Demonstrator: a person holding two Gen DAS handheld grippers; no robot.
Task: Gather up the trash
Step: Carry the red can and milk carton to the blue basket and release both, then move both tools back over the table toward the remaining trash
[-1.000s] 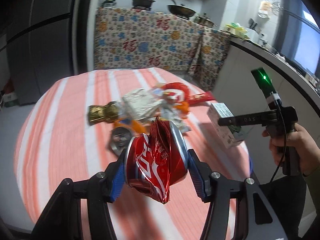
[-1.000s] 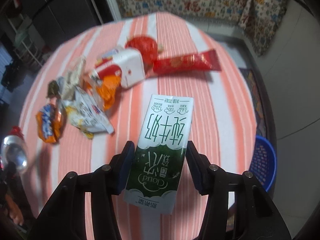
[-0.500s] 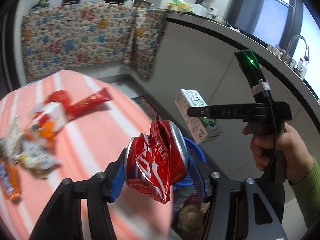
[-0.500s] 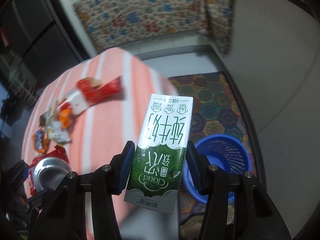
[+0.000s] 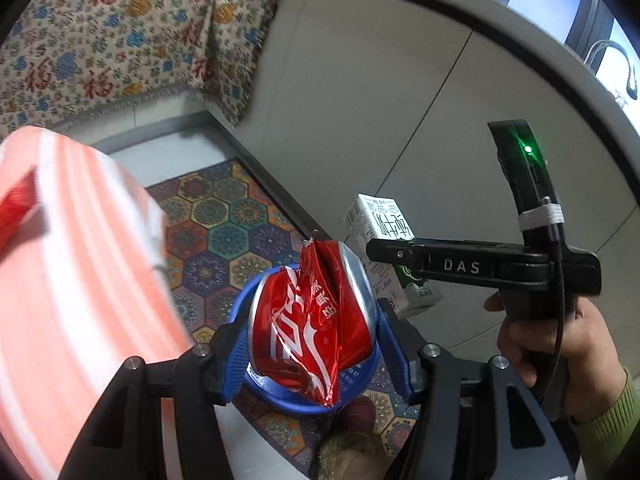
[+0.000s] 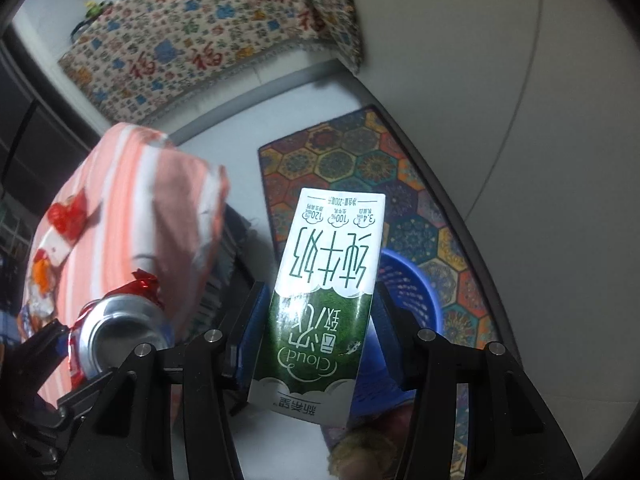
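My left gripper (image 5: 312, 340) is shut on a crushed red soda can (image 5: 312, 320) and holds it in the air over a blue mesh waste basket (image 5: 276, 394) on the floor. My right gripper (image 6: 320, 320) is shut on a green and white milk carton (image 6: 328, 280), also above the blue basket (image 6: 408, 292). In the left wrist view the right gripper (image 5: 384, 252) with the carton (image 5: 380, 224) is just right of the can. In the right wrist view the can (image 6: 120, 332) shows at lower left.
The round table with its orange-striped cloth (image 5: 60, 280) is to the left, with wrappers (image 6: 64, 216) left on it. A patterned hexagon mat (image 6: 360, 168) lies under the basket. A grey curved counter wall (image 5: 400, 100) stands to the right. A slippered foot (image 6: 360, 456) is below.
Both grippers have swung right, away from the table, with the can and the carton held. They now hang over the blue basket beside the table.
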